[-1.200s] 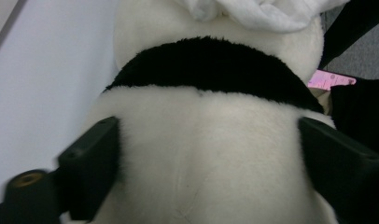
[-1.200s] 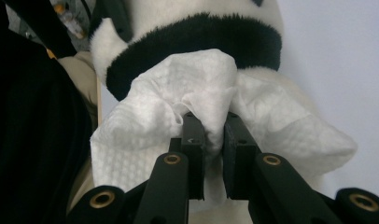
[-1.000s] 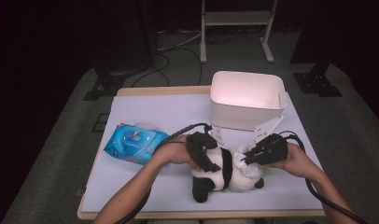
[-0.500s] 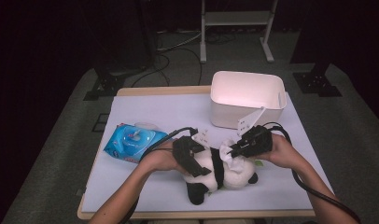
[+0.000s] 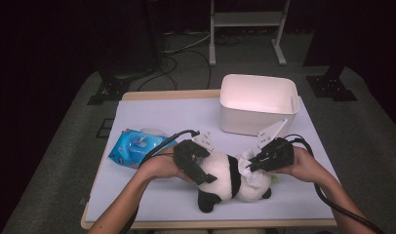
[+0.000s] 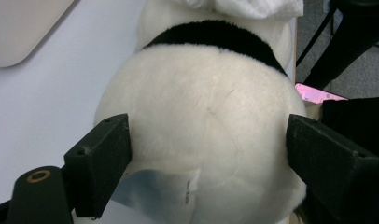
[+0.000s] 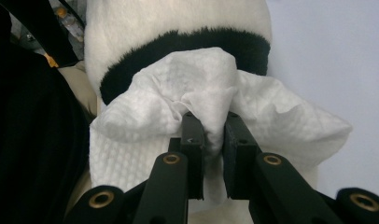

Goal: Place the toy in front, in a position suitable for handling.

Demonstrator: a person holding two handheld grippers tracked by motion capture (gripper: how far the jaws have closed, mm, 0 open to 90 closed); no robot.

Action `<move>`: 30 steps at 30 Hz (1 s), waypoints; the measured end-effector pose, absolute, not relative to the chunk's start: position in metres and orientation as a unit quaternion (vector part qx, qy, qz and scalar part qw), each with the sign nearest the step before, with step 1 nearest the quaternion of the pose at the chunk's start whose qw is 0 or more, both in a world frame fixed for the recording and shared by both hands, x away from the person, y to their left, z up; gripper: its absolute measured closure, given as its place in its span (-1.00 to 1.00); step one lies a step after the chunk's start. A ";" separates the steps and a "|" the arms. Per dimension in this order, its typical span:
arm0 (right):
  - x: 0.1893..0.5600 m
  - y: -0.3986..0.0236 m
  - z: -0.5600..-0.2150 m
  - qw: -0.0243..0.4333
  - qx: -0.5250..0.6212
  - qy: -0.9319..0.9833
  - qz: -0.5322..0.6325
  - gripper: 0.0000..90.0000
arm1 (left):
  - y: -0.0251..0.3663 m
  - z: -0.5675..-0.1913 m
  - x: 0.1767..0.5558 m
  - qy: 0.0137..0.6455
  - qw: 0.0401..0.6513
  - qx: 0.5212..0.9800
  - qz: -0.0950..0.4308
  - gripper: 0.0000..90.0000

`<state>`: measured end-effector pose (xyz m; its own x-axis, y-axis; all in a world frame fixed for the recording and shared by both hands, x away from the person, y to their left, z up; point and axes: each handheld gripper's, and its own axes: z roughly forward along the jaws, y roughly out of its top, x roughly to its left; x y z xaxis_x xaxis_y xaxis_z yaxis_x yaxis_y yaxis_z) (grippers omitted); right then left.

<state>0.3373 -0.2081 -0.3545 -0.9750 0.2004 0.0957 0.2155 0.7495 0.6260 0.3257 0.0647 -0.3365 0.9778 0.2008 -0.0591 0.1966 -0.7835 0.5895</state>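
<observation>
On the left of the counter (image 5: 137, 195) lies a blue pack of wipes (image 5: 136, 147). Just right of it, the left claw (image 6: 206, 149) straddles the rear of the plush panda (image 5: 230, 180), which lies on its side near the front edge; its jaws have just been opening and stand wide on either side of the white body, pads at the fur without squeezing. Farther right, the right claw (image 7: 211, 140) is clamped on a bunched white wipe (image 7: 197, 88) pressed against the panda's black band. Behind stands a white bin (image 5: 258, 105).
</observation>
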 end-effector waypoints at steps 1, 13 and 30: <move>0.336 -0.209 -0.354 0.011 -0.110 -0.936 -0.334 0.77 | 0.065 -0.338 0.325 0.104 0.306 0.946 0.004 -0.66; 0.341 -0.198 -0.347 -0.009 -0.098 -0.945 -0.312 0.77 | 0.064 -0.361 0.321 0.115 0.317 0.941 0.009 -0.45; 0.335 -0.264 -0.355 -0.019 -0.167 -0.933 -0.317 0.77 | 0.029 -0.361 0.323 0.079 0.318 0.944 0.041 -0.40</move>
